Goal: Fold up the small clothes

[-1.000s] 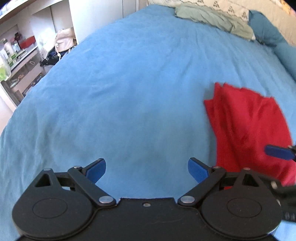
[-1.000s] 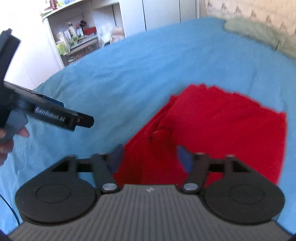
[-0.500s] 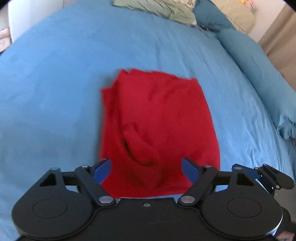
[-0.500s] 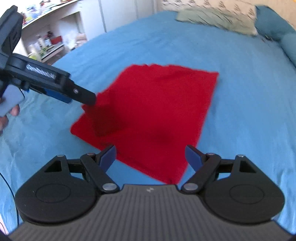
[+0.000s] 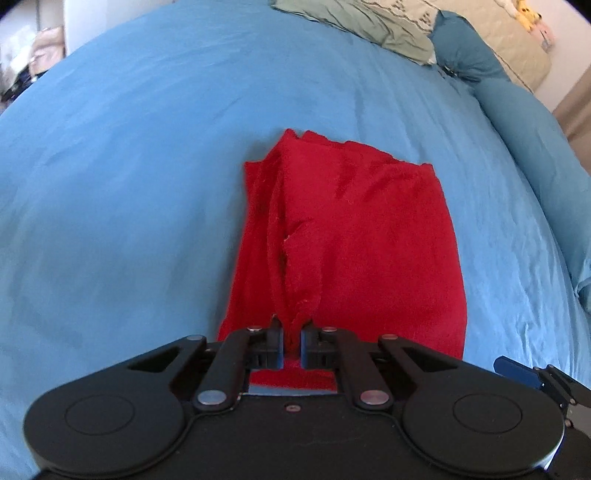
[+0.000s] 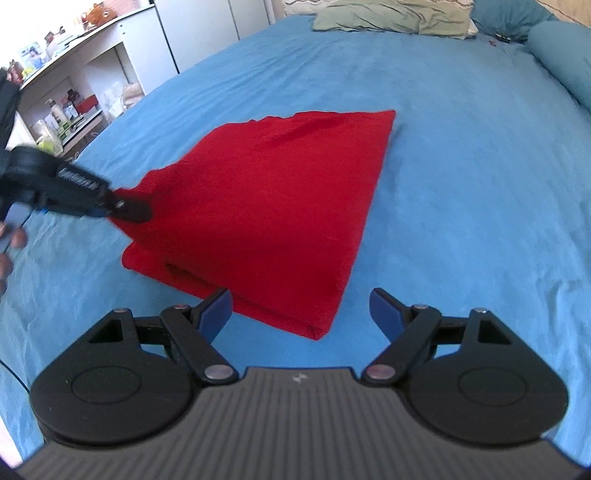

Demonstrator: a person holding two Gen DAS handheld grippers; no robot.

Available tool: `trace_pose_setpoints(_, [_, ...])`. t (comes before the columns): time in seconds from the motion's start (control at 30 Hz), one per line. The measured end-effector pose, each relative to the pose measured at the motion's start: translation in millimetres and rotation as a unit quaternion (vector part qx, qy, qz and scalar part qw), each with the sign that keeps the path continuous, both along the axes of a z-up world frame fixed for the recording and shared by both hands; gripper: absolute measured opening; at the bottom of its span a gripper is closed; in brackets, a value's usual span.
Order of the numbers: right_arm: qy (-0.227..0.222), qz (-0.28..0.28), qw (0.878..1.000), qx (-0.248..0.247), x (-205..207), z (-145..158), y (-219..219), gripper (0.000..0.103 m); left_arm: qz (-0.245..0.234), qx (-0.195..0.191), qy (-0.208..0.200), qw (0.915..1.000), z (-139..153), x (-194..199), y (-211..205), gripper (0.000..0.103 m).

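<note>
L gripper (image 5: 291, 345) pinches fuzzy red cloth (image 5: 354, 240) (folded).

My bed (image 6: 461, 177) is covered by a blue sheet, lightly wrinkled. A folded red cloth (image 6: 273, 206) lies on it near me. At the far end rest a green pillow (image 6: 388, 16) and a blue bolster (image 6: 561, 55).
</note>
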State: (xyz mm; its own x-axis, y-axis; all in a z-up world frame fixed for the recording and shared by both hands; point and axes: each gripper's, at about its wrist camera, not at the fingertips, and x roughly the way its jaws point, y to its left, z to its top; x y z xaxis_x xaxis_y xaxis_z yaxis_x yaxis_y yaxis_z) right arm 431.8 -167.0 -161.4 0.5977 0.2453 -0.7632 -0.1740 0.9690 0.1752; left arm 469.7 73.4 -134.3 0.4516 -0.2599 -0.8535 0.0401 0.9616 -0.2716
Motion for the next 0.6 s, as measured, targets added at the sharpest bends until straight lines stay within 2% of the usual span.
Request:
trace_pose_setpoints(0.2, [0.013,-0.005,1.0,0.003,4.9,-10.7,-6.7,0.097,0.047,-0.002,0.026,0.9986,-45.8,-4.0,6.3,0.01])
trace_pose_setpoints(0.27, [0.017,-0.004,1.0,0.004,7.7,-13.8,-9.6,0.097,0.052,-0.008,0.024,0.9983,-52.4,1.5,6.8,0.016])
trace_pose_setpoints(0.33, [0.016,0.0,1.0,0.003,10.3,-14.0,-11.4,0.097,0.053,-0.01,0.025,0.9982,-48.5,4.8,6.6,0.019])
trace_pose_setpoints(0.4, [0.015,0.001,1.0,0.001,12.3,-13.3,-12.2,0.097,0.049,0.0,0.017,0.9987,-39.2,1.3,7.1,0.029])
trace_pose_setpoints(0.43, [0.015,0.002,1.0,0.002,13.4,-12.4,-12.7,0.097,0.047,0.011,0.009,0.9988,-33.2,-2.9,7.2,0.037])
trace_pose_setpoints(0.47, [0.015,0.002,1.0,0.003,14.4,-11.2,-12.9,0.097,0.046,0.027,0.002,0.9986,-30.1,-6.7,7.1,0.05])
trace_pose_setpoints(0.53, [0.013,0.001,1.0,0.002,15.3,-10.2,-11.2,0.097,0.042,0.065,-0.009,0.997,-27.5,-10.5,8.4,0.064])
trace_pose_setpoints(0.6, [0.015,0.002,1.0,0.001,19.5,-11.0,-9.9,0.097,0.041,0.073,-0.007,0.9964,-32.7,-10.5,10.5,0.064])
